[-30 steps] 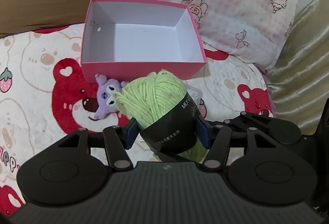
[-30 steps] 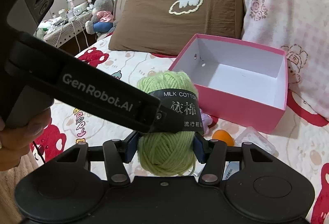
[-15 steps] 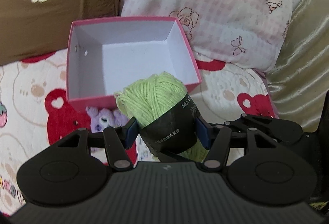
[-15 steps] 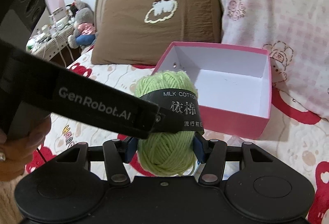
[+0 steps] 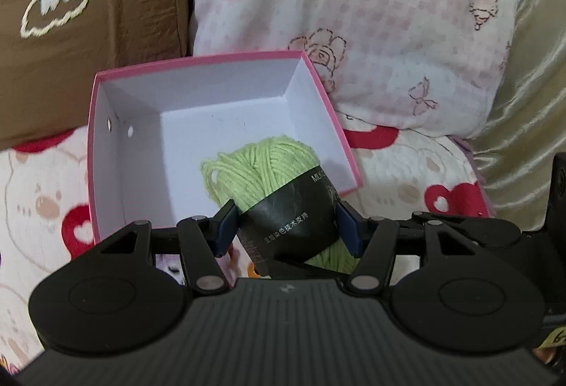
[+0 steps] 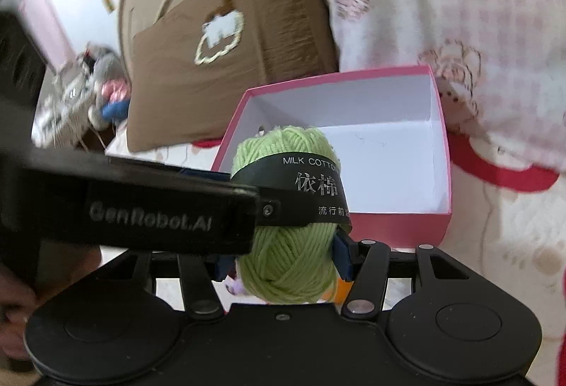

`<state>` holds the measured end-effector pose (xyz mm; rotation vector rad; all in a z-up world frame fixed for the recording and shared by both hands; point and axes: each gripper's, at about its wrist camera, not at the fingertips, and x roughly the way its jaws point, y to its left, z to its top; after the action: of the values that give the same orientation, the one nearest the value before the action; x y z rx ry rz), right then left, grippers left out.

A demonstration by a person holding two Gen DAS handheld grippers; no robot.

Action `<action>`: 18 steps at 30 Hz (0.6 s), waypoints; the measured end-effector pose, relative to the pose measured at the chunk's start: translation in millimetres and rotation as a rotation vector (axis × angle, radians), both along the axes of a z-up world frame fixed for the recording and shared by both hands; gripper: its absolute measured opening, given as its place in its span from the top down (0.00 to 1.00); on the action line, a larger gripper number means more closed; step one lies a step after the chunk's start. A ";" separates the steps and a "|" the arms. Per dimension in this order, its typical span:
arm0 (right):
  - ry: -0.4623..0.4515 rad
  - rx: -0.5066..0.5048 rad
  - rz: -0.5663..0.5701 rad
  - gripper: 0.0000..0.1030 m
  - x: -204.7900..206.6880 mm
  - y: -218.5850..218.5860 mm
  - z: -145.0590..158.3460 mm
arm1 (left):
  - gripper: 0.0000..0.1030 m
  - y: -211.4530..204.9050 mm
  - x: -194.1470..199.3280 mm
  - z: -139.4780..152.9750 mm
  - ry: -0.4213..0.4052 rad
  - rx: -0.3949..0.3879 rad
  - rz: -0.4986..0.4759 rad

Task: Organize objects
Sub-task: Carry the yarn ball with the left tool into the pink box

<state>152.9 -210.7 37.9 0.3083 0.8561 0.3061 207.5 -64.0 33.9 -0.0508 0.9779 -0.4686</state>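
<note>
A green yarn ball with a black paper band hangs between both grippers. My left gripper is shut on its banded middle, blue pads pressing both sides. My right gripper is shut on the same yarn ball, lower down. The left gripper's black body crosses the right wrist view from the left to the band. A pink box, white inside and holding nothing, lies on the bed right behind the yarn. In the left wrist view the ball overlaps the near rim of the box.
A brown pillow and a pink checked pillow lean behind the box. A purple plush toy and an orange object lie under the grippers on the bear-print sheet. Gold fabric rises at the right. A hand holds the left gripper.
Both grippers have carried the yarn ball forward to the pink box, which looks larger and closer. The ball now overlaps its near rim. The purple toy has slid under the left gripper.
</note>
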 end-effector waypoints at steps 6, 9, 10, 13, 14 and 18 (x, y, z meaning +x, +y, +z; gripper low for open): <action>0.001 0.007 -0.039 0.43 31.8 -11.4 -5.1 | 0.44 -14.5 42.1 -8.9 -0.014 0.008 -0.015; -0.010 0.005 -0.058 0.43 53.8 -15.9 -10.9 | 0.44 -19.2 63.5 -18.3 -0.017 0.000 -0.010; -0.012 0.001 -0.063 0.43 59.9 -16.8 -13.3 | 0.44 -20.2 72.1 -23.3 -0.009 -0.007 -0.004; -0.006 -0.012 -0.085 0.43 79.1 -19.9 -22.8 | 0.44 -22.0 92.2 -35.8 -0.010 -0.039 0.004; -0.010 -0.023 -0.093 0.43 84.9 -20.4 -25.4 | 0.44 -22.5 98.0 -39.6 -0.015 -0.048 0.005; -0.038 -0.079 -0.110 0.43 109.4 -21.5 -34.4 | 0.44 -21.5 122.2 -54.9 -0.022 -0.107 0.023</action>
<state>262.2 -232.2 3.4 0.2743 0.8086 0.1747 329.7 -85.5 -21.0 -0.1527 0.9291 -0.4995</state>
